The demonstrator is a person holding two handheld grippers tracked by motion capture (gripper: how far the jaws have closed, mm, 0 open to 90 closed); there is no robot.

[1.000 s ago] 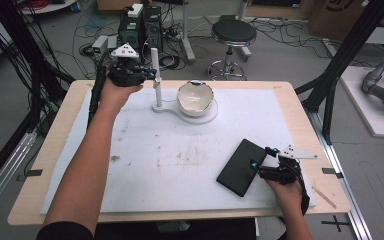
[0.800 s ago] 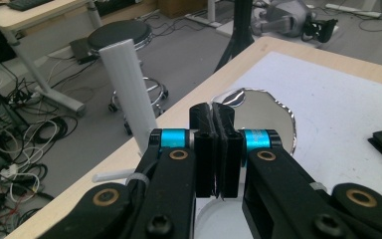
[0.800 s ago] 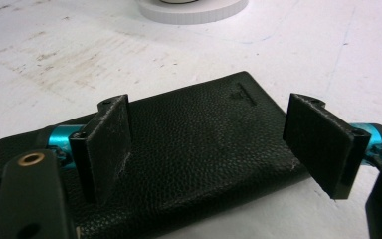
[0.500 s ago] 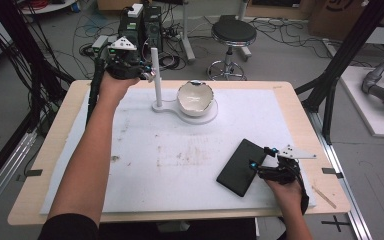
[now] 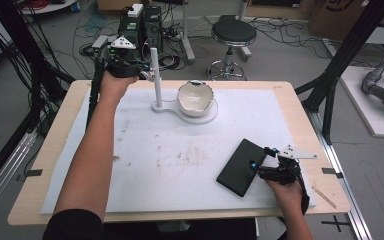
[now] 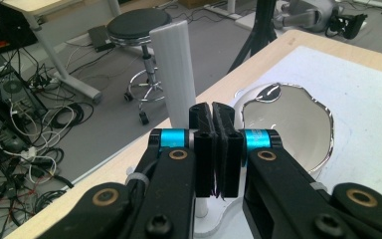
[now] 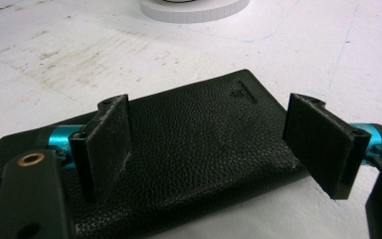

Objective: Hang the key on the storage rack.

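Presumably the thing in play is the black wallet (image 5: 241, 167), a flat rectangle of pebbled leather lying on the white mat (image 5: 145, 150) near the table's front right corner. It is judged light, slightly pliant and grippy rather than slick, unlikely to be damaged; a hold across its short end, where the edge overhangs the jaws, would suit it best. The right gripper (image 7: 224, 144) is seen spread wide, its two black pads standing either side of the wallet's near end, nothing clamped. Farther back, a white stand is set: a ribbed upright post (image 6: 175, 69) on a flat base, with a shiny, jagged-rimmed bowl (image 5: 195, 97) beside it. The left gripper (image 6: 213, 149) is held just before the post, jaws pressed together, empty.
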